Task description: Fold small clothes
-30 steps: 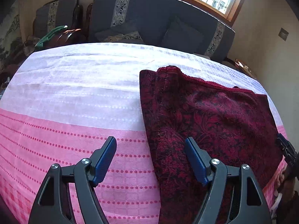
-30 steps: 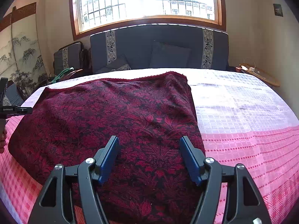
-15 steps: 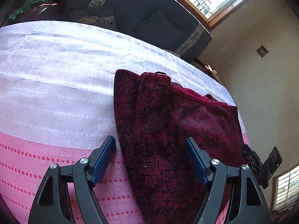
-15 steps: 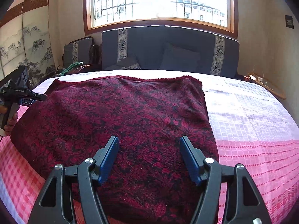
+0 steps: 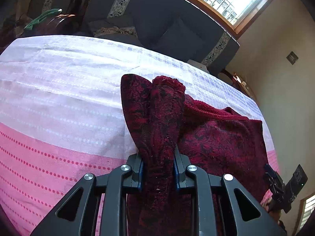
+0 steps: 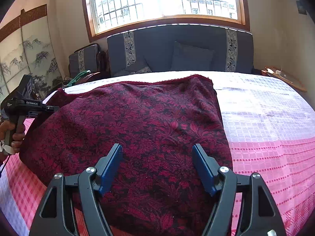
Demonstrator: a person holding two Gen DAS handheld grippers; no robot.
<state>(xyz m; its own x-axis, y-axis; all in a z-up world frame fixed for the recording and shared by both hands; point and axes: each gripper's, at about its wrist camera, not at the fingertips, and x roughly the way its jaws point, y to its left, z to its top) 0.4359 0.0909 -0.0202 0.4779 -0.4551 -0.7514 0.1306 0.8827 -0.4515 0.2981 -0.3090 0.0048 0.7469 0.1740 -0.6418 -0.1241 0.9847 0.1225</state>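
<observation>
1. Dark red cloth [image 6: 141,133] with a black leaf pattern lies on a pink and white bedspread [image 6: 275,122], nearer that bedspread's left side in the right wrist view.
2. At the cloth's left edge, the left gripper [image 5: 158,169] has its jaws closing on a bunched fold of the fabric, which fills the gap between the blue pads and rises above them in a thick roll.
3. Beyond that roll, the rest of the cloth spreads flat to the right across the bedspread.
4. Over the cloth's near edge, the right gripper [image 6: 157,167] has its jaws opening; they stand wide apart, with the fabric seen under them and the pads not pressing on it.
5. A hand [image 6: 13,135] holds the left gripper's handle just beside the cloth's left edge.
6. Behind the cloth, past the far end of the bedspread, stands a dark blue sofa [image 6: 177,49] under a bright window [image 6: 163,0].
</observation>
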